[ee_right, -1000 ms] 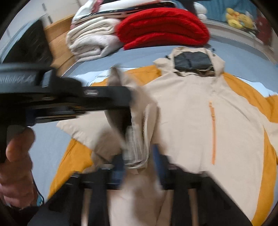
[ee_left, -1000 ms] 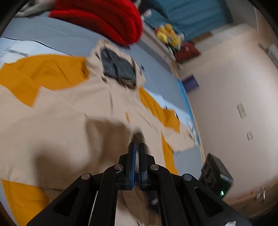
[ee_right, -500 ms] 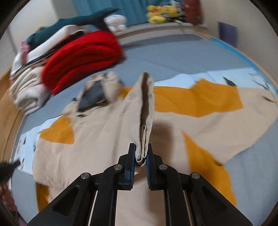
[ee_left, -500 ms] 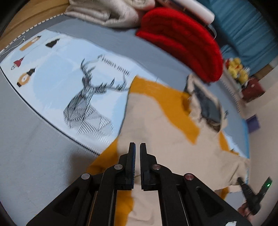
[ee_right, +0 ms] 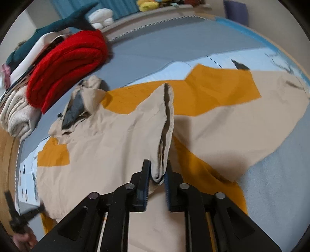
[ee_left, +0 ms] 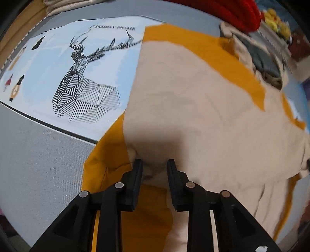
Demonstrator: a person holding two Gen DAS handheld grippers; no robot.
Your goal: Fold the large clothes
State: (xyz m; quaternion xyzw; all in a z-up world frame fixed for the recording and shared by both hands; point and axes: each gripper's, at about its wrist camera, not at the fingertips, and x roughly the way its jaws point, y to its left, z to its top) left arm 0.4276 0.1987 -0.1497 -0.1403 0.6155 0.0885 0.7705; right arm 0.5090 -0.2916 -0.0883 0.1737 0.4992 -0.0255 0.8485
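Observation:
A large beige and mustard-yellow hooded jacket (ee_left: 193, 100) lies spread on a bed cover. In the left wrist view my left gripper (ee_left: 154, 164) is open, its fingers straddling the jacket's edge where beige meets yellow. In the right wrist view the jacket (ee_right: 100, 155) lies with its grey-lined hood (ee_right: 77, 108) at the left. My right gripper (ee_right: 157, 170) is partly open around a raised beige fold of the jacket (ee_right: 162, 131) that stands up between the fingers.
The bed cover has a light blue panel with a black deer print (ee_left: 85, 81) and a grey border (ee_left: 38, 164). A red folded blanket (ee_right: 65, 66), beige towels (ee_right: 17, 120) and plush toys (ee_right: 147, 5) sit at the far side. The left gripper shows at the lower left (ee_right: 17, 219).
My left gripper has come down to the jacket's near edge and opened. My right gripper has loosened its hold on the beige fold, with the jacket front now folded over.

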